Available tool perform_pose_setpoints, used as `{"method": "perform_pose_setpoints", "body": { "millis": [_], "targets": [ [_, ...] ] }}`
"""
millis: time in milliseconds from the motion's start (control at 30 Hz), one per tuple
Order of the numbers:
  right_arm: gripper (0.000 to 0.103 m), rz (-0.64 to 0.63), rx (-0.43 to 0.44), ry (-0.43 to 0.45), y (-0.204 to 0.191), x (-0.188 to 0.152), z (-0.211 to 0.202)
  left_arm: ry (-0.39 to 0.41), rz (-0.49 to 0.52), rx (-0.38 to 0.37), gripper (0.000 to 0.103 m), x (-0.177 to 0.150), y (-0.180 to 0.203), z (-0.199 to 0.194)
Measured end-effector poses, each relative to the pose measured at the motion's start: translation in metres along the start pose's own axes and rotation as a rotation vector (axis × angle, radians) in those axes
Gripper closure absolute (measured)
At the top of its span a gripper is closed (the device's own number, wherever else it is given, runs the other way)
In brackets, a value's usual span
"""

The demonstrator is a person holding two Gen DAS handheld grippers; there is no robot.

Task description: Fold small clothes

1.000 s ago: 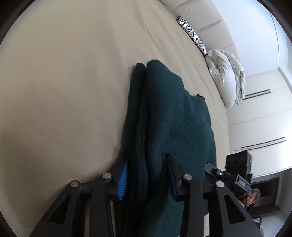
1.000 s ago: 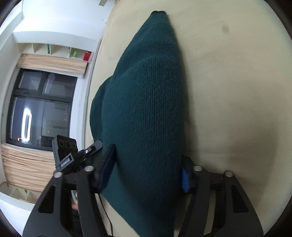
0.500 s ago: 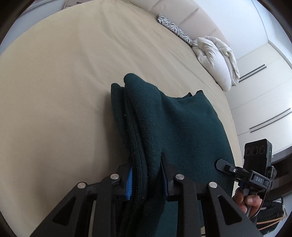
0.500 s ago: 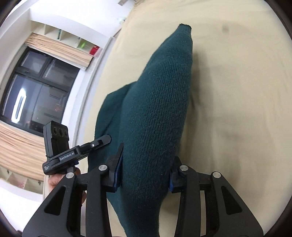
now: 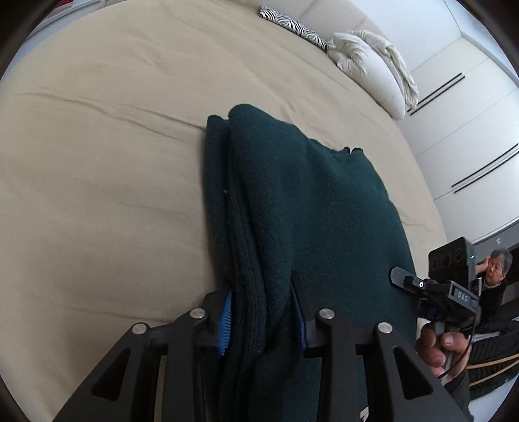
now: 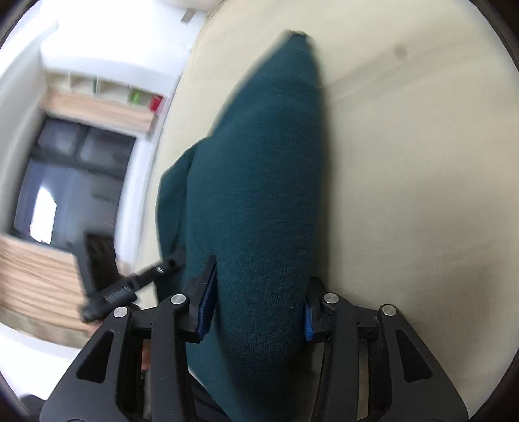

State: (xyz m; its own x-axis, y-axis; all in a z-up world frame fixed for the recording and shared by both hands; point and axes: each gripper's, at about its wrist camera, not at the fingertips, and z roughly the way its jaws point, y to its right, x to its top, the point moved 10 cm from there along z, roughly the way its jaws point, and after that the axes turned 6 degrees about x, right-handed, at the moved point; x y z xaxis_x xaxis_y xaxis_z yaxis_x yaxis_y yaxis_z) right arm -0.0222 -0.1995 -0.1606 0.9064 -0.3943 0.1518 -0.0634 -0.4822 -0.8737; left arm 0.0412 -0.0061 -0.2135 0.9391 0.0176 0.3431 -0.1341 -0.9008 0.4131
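Observation:
A dark green knit garment (image 5: 308, 207) lies folded in layers on the beige bed (image 5: 97, 162). My left gripper (image 5: 262, 311) is shut on its near left edge, several layers bunched between the blue pads. My right gripper (image 6: 258, 302) is shut on the other near edge of the same garment (image 6: 266, 162), which stretches away over the bed (image 6: 405, 162). The right gripper also shows at the right edge of the left wrist view (image 5: 434, 289), held by a hand. The left gripper shows blurred at the left of the right wrist view (image 6: 129, 285).
A white pillow or duvet (image 5: 373, 68) and a zebra-print cushion (image 5: 292, 26) lie at the bed's far end. White wardrobe doors (image 5: 464, 130) stand to the right. A person (image 5: 493, 276) sits low at the right. A dark window and shelves (image 6: 81, 162) are to the left.
Both grippers closed from wide open onto the garment's near edges, and have shifted while holding it. The right wrist view now blurs from motion.

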Motion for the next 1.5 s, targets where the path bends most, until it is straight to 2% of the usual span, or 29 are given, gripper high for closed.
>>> {"method": "perform_pose_setpoints", "body": {
  "millis": [33,67,167,233,300,433,533,600,633,667,700,733,767,833,867,933,1000,1033,1100,1167,1233,1267,1367,1433,1500],
  "targets": [
    [0.065,0.010,0.036,0.017,0.001,0.000,-0.001,0.005,0.004,0.008,0.069,0.001,0.000,-0.001],
    [0.065,0.000,0.036,0.022,0.001,-0.003,-0.006,0.008,0.015,0.017,0.068,0.001,0.000,-0.002],
    [0.062,-0.075,-0.026,0.016,-0.006,-0.006,-0.003,0.011,-0.010,-0.007,0.066,0.000,0.000,-0.003],
    [0.061,-0.072,-0.023,0.012,0.002,-0.008,-0.021,0.016,-0.025,-0.030,0.065,-0.001,0.000,-0.006],
    [0.057,-0.071,-0.029,0.024,-0.001,-0.008,-0.019,0.033,-0.020,-0.030,0.063,0.003,-0.011,-0.010],
    [0.050,-0.128,-0.135,0.099,-0.013,-0.004,-0.028,0.100,0.015,0.025,0.059,0.008,-0.010,-0.030],
    [0.050,-0.202,-0.222,0.198,-0.028,-0.008,-0.058,0.230,0.074,0.102,0.046,0.018,-0.002,-0.064],
    [0.050,-0.257,-0.280,0.271,-0.040,-0.012,-0.078,0.362,0.134,0.187,0.024,0.026,0.005,-0.098],
    [0.050,-0.303,-0.327,0.329,-0.050,-0.015,-0.094,0.447,0.165,0.233,0.017,0.029,0.010,-0.119],
    [0.049,-0.346,-0.370,0.381,-0.061,-0.016,-0.108,0.509,0.185,0.260,0.004,0.032,0.014,-0.135],
    [0.045,-0.389,-0.407,0.428,-0.076,-0.018,-0.118,0.580,0.208,0.289,0.000,0.034,0.020,-0.154],
    [0.035,-0.427,-0.441,0.470,-0.081,-0.009,-0.144,0.648,0.230,0.320,0.000,0.035,0.027,-0.171],
    [0.029,-0.494,-0.502,0.551,-0.099,-0.009,-0.164,0.704,0.252,0.353,0.000,0.035,0.033,-0.188],
    [0.005,-0.583,-0.543,0.673,-0.128,-0.012,-0.188,0.768,0.267,0.414,0.000,0.037,0.040,-0.213],
    [0.002,-0.648,-0.553,0.765,-0.152,-0.018,-0.203,0.804,0.263,0.450,0.000,0.037,0.043,-0.228],
    [0.000,-0.744,-0.569,0.876,-0.188,-0.028,-0.220,0.872,0.261,0.483,0.000,0.036,0.049,-0.254],
    [0.000,-0.815,-0.600,0.926,-0.218,-0.029,-0.230,0.947,0.256,0.528,0.000,0.034,0.056,-0.284],
    [0.000,-0.850,-0.598,0.924,-0.232,-0.034,-0.234,0.972,0.250,0.558,0.000,0.033,0.059,-0.297],
    [0.000,-0.863,-0.558,0.875,-0.249,-0.038,-0.235,1.002,0.258,0.595,0.000,0.032,0.067,-0.320],
    [0.000,-0.846,-0.498,0.819,-0.264,-0.036,-0.234,1.037,0.295,0.559,0.000,0.026,0.078,-0.339],
    [0.000,-0.857,-0.470,0.843,-0.282,-0.046,-0.245,1.061,0.297,0.551,0.000,0.023,0.092,-0.344],
    [0.000,-0.876,-0.478,0.869,-0.290,-0.049,-0.251,1.048,0.286,0.575,0.000,0.020,0.092,-0.346],
    [0.000,-0.916,-0.588,0.914,-0.301,-0.049,-0.262,0.980,0.277,0.578,0.000,0.021,0.089,-0.336],
    [0.000,-0.884,-0.627,0.882,-0.296,-0.037,-0.265,0.942,0.271,0.625,0.000,0.023,0.081,-0.320],
    [0.000,-0.841,-0.625,0.835,-0.287,-0.038,-0.258,0.851,0.278,0.644,0.000,0.026,0.071,-0.288]
  ]
}}
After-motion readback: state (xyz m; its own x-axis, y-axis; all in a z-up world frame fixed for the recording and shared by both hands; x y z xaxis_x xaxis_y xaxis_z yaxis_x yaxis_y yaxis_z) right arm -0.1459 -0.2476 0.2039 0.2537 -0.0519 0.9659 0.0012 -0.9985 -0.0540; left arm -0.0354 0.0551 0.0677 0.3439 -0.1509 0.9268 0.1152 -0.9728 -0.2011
